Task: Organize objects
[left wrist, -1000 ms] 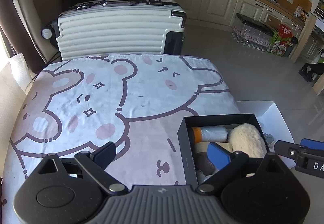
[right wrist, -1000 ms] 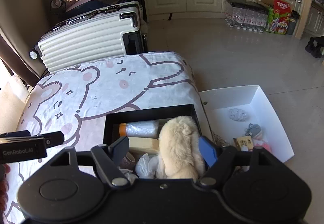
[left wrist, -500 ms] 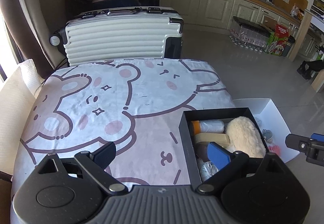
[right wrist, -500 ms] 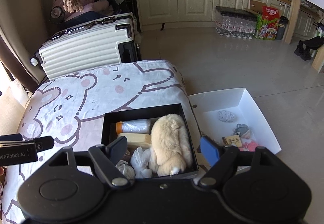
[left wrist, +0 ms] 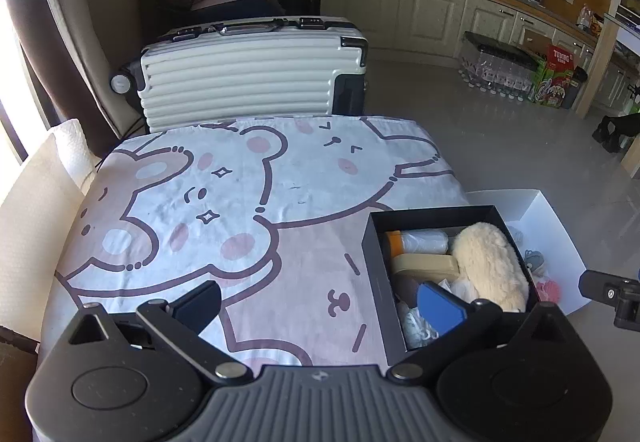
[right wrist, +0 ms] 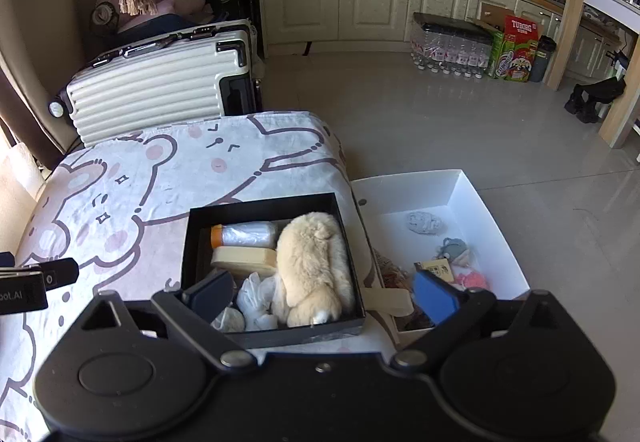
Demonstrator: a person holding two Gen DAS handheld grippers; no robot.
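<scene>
both hand-held grippers [left wrist: 320, 306] [right wrist: 324, 292] just widened, empty; black box [right wrist: 192, 242] at table's rt edge.

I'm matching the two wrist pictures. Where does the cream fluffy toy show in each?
Left wrist: fluffy toy at lower right, in the black box's right half.
Right wrist: fluffy toy at lower centre, in that box.
Shared landmark: white suitcase behind the table.

Bare bear-print cloth [left wrist: 240, 202] left of crowded black box [right wrist: 192, 242]; suitcase [left wrist: 248, 82] behind.
</scene>
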